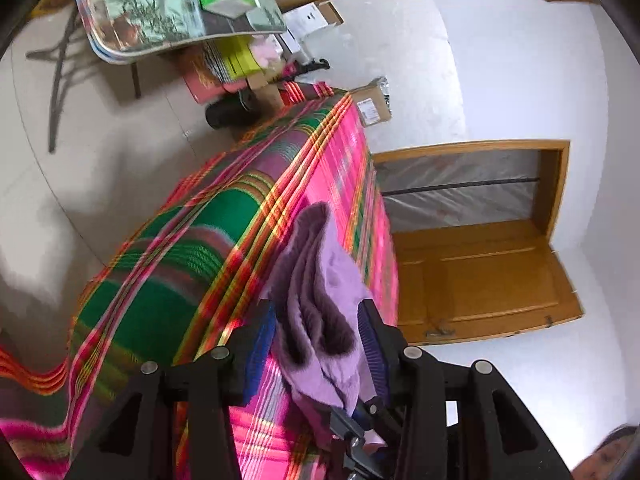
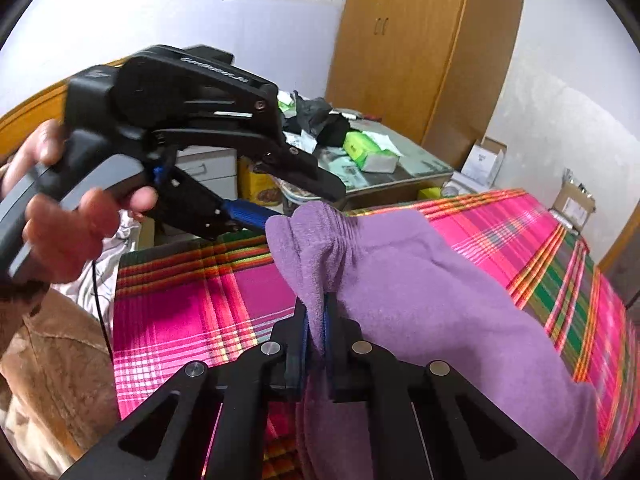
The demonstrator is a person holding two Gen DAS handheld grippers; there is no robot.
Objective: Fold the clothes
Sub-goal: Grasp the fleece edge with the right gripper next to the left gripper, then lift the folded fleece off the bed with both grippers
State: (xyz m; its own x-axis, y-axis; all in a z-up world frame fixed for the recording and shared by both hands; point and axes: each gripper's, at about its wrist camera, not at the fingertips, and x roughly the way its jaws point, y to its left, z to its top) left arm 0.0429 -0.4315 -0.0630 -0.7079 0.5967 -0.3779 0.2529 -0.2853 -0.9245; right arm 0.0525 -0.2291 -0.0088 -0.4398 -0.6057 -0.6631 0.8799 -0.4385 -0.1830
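Observation:
A purple fleece garment (image 2: 420, 292) hangs lifted over a bed with a pink and green plaid sheet (image 2: 188, 308). My right gripper (image 2: 316, 320) is shut on one bunched edge of it, blue pads pressed together on the cloth. A hand (image 2: 68, 236) holds my left gripper (image 2: 300, 204) just beyond, clamped on a neighbouring bunch. In the left wrist view the purple garment (image 1: 320, 304) sits gathered between the left gripper's (image 1: 316, 316) blue pads, above the plaid sheet (image 1: 172, 264). The garment's lower part is hidden behind the gripper bodies.
A cluttered low table (image 2: 424, 172) with green tissue packs (image 2: 370, 152) stands past the bed's far end. Cardboard boxes (image 2: 574, 204) sit by the wall, beside a wooden wardrobe (image 2: 420, 48). A brown blanket (image 2: 60, 360) lies at the left. A wooden door (image 1: 480, 276) is close by.

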